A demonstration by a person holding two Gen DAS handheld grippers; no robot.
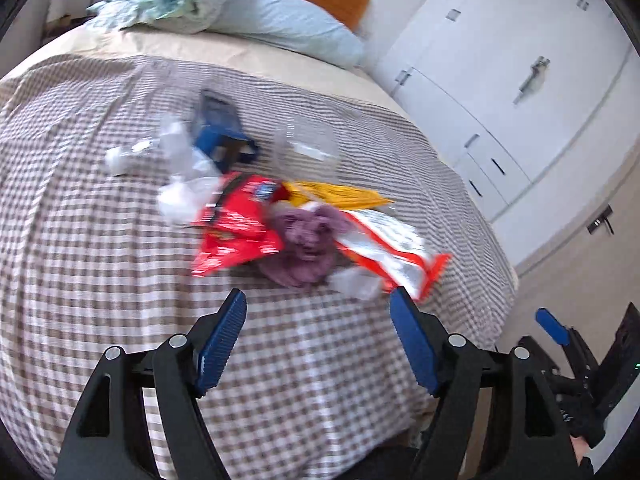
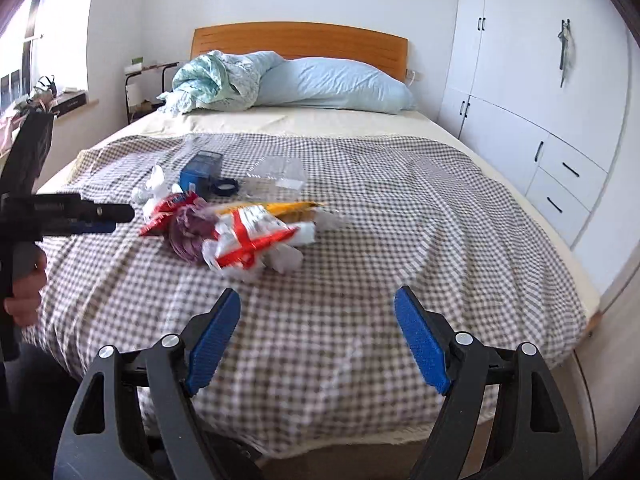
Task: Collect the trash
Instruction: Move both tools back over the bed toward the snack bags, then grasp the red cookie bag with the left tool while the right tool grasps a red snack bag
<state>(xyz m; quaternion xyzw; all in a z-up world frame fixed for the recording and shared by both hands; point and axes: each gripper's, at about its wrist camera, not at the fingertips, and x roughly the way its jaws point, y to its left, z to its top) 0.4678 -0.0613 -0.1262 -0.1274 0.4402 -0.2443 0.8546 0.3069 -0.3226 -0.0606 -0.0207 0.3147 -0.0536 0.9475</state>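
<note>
1. Lying in a loose heap on the checked blanket of the bed: the trash, near the middle of the bed and toward its left side in the right wrist view.
2. Red wrapper, crumpled and glossy, at the left of the heap.
3. Purple wad, soft and bunched, touching the red wrapper; material cannot be told.
4. White and orange wrapper, striped, just beside the purple wad.
5. Yellow wrapper, partly under the others, only its far edge showing.
6. Blue box, upright, behind the heap; its print is too blurred to read.
7. Clear plastic container, see-through and hard to outline against the checks.
8. White crumpled paper, several pieces, edges smeared by motion blur.
9. Left gripper: jaws spread wide, grasping nothing, above the blanket just short of the heap.
10. Right gripper: jaws likewise released and empty, above bare blanket near the foot of the bed.
11. Pillow and bunched bedding at the wooden headboard; white wardrobe cut off at the frame edge.
</note>
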